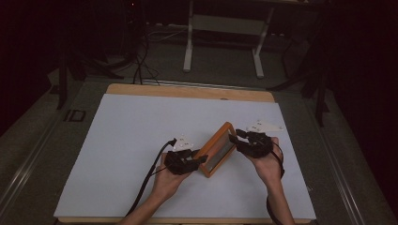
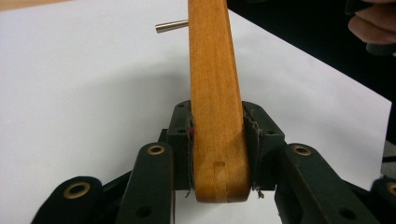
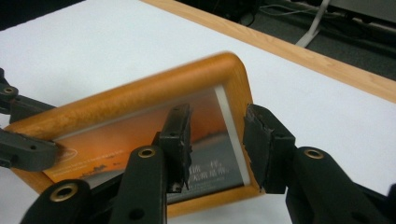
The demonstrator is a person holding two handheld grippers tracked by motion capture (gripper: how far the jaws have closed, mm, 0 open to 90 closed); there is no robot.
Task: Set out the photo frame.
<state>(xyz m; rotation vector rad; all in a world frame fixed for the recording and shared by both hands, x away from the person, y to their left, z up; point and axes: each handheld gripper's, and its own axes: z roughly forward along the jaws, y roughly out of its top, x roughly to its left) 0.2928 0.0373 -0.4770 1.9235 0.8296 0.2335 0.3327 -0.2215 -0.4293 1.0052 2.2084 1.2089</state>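
From above, a wooden frame (image 1: 217,149) stands tilted on the white sheet (image 1: 141,140) between both hands, the left gripper (image 1: 197,161) at its near corner and the right gripper (image 1: 237,137) at its far end.

Along the left gripper (image 2: 217,154), the jaws clamp the frame's edge (image 2: 212,93); a brass pin (image 2: 172,26) sticks out beyond.

Along the right gripper (image 3: 217,144), the jaws stand apart around the frame's (image 3: 140,102) side rail, not visibly pinching it.

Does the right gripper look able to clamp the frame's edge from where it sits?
Probably yes: the right gripper is open, its jaws already straddling the wooden frame's edge, nothing between. The left gripper holds the opposite end.
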